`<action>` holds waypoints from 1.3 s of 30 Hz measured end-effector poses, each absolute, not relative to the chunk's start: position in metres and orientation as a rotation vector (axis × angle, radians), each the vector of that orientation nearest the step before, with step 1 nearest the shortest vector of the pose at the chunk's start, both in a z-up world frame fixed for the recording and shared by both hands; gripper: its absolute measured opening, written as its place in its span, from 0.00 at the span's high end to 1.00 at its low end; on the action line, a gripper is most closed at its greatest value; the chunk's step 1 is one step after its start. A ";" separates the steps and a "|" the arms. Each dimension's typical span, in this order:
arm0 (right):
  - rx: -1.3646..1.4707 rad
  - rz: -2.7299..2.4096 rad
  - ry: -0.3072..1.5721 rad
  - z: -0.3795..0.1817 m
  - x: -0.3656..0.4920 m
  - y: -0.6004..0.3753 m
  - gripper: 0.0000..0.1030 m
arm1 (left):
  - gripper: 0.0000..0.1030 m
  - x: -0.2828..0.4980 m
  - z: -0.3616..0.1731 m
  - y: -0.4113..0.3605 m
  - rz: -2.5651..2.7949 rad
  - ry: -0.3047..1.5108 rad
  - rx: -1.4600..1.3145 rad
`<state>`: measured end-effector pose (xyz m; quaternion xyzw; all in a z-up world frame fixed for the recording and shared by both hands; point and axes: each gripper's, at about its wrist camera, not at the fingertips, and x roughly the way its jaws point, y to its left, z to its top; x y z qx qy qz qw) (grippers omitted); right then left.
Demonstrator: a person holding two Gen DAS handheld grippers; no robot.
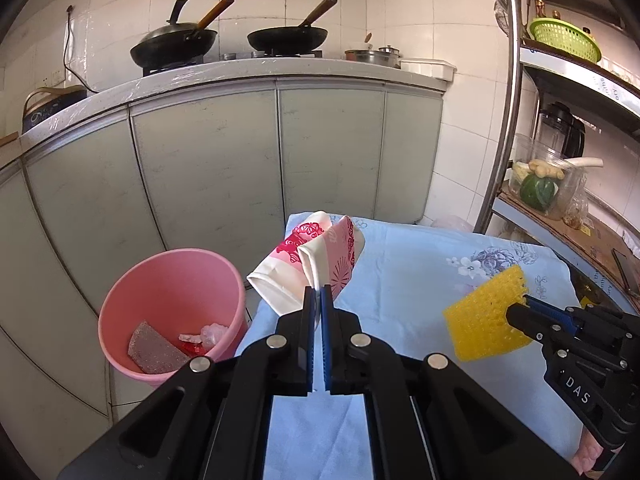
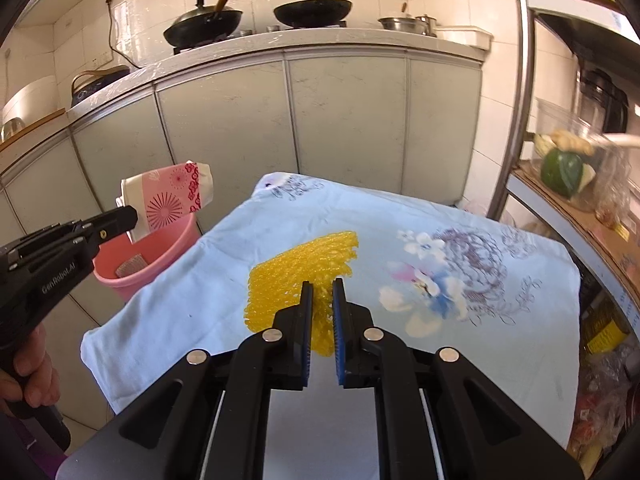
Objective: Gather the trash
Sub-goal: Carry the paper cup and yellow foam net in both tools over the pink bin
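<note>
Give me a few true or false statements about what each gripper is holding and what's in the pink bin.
1. The left gripper is shut on a crushed paper cup. True.
2. The right gripper is open and empty. False: it is shut on a yellow mesh.
3. The pink bin already holds trash. True.
4. The cup lies flat on the blue cloth. False: it is held up in the air.
5. Two woks sit on the stove. True.
</note>
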<state>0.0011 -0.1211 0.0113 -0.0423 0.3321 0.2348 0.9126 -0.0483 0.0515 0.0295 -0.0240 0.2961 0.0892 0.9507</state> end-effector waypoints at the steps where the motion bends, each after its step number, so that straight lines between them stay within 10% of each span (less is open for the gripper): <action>1: -0.096 0.493 0.680 0.012 0.002 -0.115 0.91 | 0.98 -0.049 0.029 0.057 0.191 0.601 -0.056; 39: -0.330 0.745 0.668 -0.002 0.055 0.106 0.91 | 0.98 -0.049 -0.035 0.251 0.483 0.703 -0.277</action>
